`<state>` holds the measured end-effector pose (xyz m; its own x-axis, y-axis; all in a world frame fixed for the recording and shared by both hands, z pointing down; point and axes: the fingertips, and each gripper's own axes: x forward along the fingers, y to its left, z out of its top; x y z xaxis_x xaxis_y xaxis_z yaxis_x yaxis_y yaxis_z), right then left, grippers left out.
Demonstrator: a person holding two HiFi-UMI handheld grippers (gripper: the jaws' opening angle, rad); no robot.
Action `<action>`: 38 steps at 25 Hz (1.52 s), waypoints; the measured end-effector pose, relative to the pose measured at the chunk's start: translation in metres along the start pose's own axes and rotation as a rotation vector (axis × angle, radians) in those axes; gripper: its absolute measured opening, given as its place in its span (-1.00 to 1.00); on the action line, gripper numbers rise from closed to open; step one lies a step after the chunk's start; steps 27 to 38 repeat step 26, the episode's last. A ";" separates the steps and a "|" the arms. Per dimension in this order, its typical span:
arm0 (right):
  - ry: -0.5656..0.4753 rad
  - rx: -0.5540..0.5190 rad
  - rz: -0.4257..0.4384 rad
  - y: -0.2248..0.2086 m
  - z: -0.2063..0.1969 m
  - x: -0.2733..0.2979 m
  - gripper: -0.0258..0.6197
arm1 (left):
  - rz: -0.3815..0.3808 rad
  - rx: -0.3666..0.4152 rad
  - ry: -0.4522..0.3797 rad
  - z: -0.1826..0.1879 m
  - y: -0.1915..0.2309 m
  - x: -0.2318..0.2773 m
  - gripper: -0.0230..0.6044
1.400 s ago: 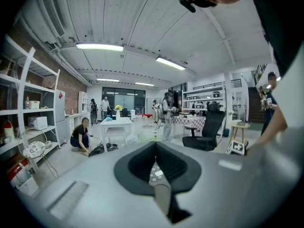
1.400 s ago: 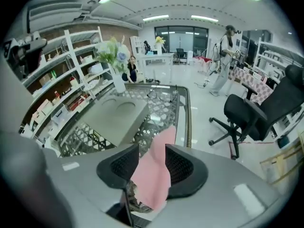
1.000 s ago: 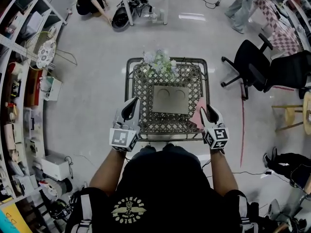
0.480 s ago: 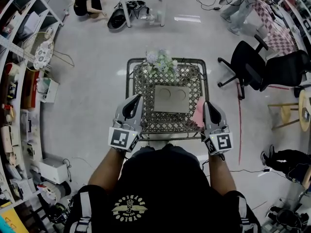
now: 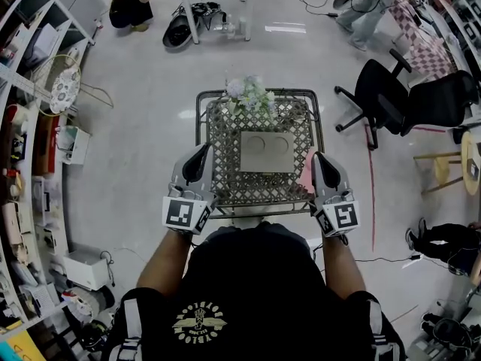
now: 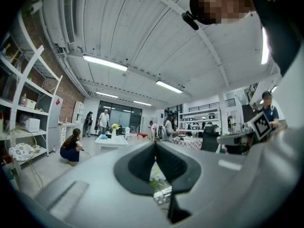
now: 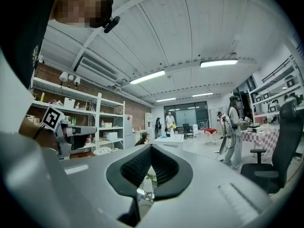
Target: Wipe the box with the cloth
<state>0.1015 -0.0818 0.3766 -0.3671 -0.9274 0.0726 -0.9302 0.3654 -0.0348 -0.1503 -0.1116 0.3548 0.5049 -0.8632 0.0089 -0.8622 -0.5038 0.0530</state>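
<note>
Grippers lifted clear of the lattice table [image 5: 225, 180], both empty. Within the last second the right gripper [image 5: 316, 156] has risen from the pink cloth [image 5: 305, 171], and its jaws, apart a second ago, now meet tip to tip. The right gripper view shows only the table and flowers [image 5: 249, 95] through the gap behind the tips, with no pink fabric caught there. The cloth lies loose at the table's right edge, partly under the right gripper's nose and just beside the right side of the grey box [image 5: 267, 151]; whether the two touch cannot be told. The box sits flat in the middle of the table, its two round recesses facing up. The left gripper [image 5: 205, 149] has also come up a little, and its jaws are likewise closed on nothing. For the task, this reads as the cloth being let go rather than taken. That fits a wipe that is over with the cloth laid down, or a pause with the box yet to be wiped; the box's surface gives no sign either way. Pose: both forearms reach forward from the torso, one at each near corner of the table. The grippers point level and away from the person, roughly parallel, with their marker cubes nearest the body.
</note>
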 end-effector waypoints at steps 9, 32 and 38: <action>-0.006 -0.004 0.000 0.006 0.009 0.001 -0.90 | -0.009 0.012 0.000 0.004 0.002 0.002 -0.93; 0.011 -0.052 0.026 -0.016 0.001 -0.007 -0.90 | -0.039 0.028 0.017 -0.001 -0.023 0.025 -0.93; 0.011 -0.052 0.026 -0.016 0.001 -0.007 -0.90 | -0.039 0.028 0.017 -0.001 -0.023 0.025 -0.93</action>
